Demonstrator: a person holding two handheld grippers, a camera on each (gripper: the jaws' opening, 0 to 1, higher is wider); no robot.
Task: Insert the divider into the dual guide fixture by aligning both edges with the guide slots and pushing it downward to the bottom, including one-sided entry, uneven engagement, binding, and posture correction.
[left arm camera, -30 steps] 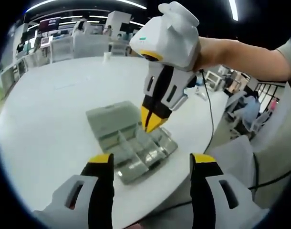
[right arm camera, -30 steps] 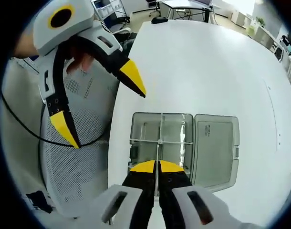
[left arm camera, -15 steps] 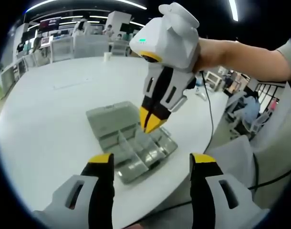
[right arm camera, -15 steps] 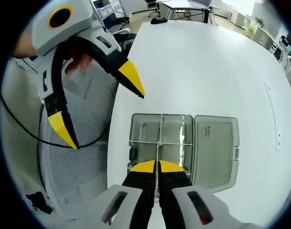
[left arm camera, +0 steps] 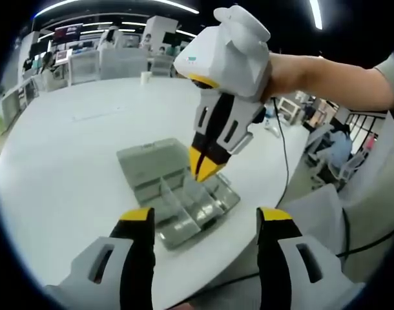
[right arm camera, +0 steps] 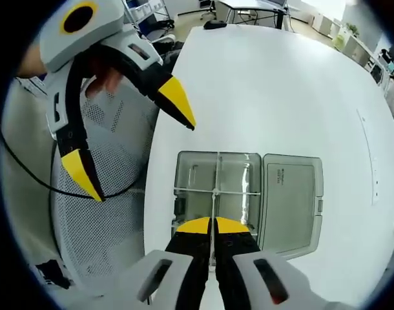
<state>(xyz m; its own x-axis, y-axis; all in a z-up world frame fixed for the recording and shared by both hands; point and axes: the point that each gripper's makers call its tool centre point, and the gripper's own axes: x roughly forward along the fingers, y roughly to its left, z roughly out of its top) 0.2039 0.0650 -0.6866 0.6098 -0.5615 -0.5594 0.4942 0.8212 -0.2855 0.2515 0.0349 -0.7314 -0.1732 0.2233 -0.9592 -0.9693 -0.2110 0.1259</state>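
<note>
Insertion looks underway but not finished: the right gripper (right arm camera: 212, 225) has its jaws pinched narrow on the top edge of the clear divider (right arm camera: 216, 187), which stands upright inside the open gray box (right arm camera: 186, 169) on the white table (right arm camera: 274, 84), its lid (right arm camera: 291, 194) folded flat beside it. In the right gripper view the divider shows edge-on as a thin line running straight away from the jaws across the tray, meeting a cross partition about midway, so its long axis lies along the tray's shorter span and its lower edge points down toward the floor. I cannot tell whether both ends sit evenly in their slots or how deep it has gone; judging by the gripper (left arm camera: 208, 165) poised just above the tray, the last push down probably remains. The left gripper (left arm camera: 206, 223) hangs well back from the box, jaws spread wide, holding nothing.
</note>
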